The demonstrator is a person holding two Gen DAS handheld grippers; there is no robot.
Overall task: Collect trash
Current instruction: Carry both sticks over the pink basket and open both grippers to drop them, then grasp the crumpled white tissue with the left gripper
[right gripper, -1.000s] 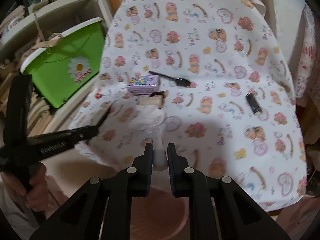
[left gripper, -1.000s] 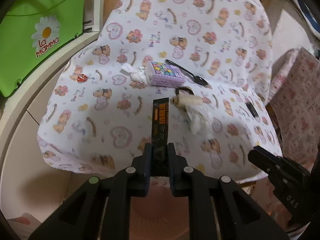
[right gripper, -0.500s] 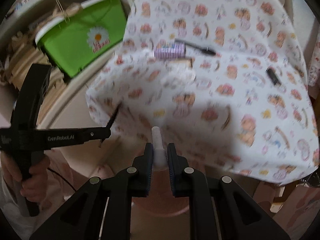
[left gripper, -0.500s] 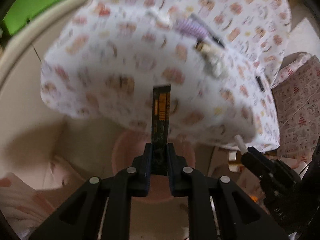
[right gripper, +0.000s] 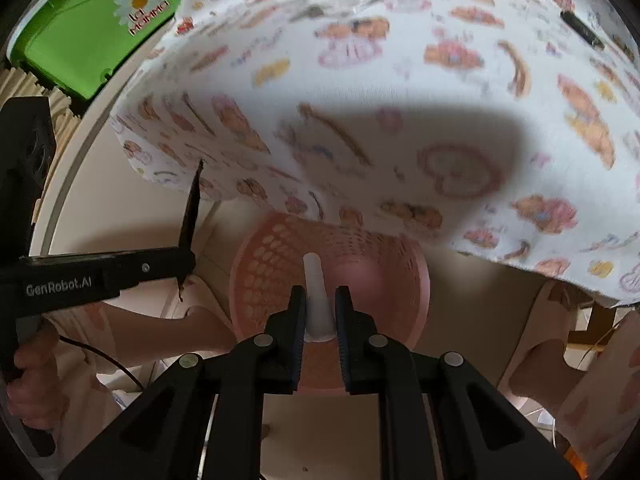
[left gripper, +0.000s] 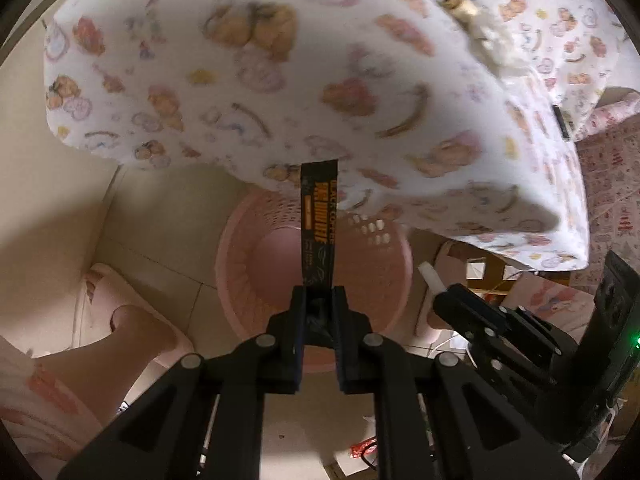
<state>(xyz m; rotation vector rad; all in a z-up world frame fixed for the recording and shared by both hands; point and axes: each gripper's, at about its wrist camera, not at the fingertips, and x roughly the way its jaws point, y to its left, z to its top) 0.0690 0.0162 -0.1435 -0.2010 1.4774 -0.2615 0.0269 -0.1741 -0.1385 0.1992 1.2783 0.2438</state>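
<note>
Both my grippers have dropped below the tablecloth edge [left gripper: 400, 184]: left gripper [left gripper: 319, 312] pinching the coffee sachet [left gripper: 319, 224], right gripper [right gripper: 319, 312] pinching a white tube [right gripper: 314, 280], pink basket [right gripper: 416, 276] open beneath.

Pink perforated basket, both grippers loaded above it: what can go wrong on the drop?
1. The black coffee sachet in the left gripper reaches up to the hem of the teddy-print tablecloth, so it could brush the hem and fall outside the pink perforated basket.
2. The right gripper grips the white tube-shaped scrap only at its base, so it could tumble onto the rim.
</note>
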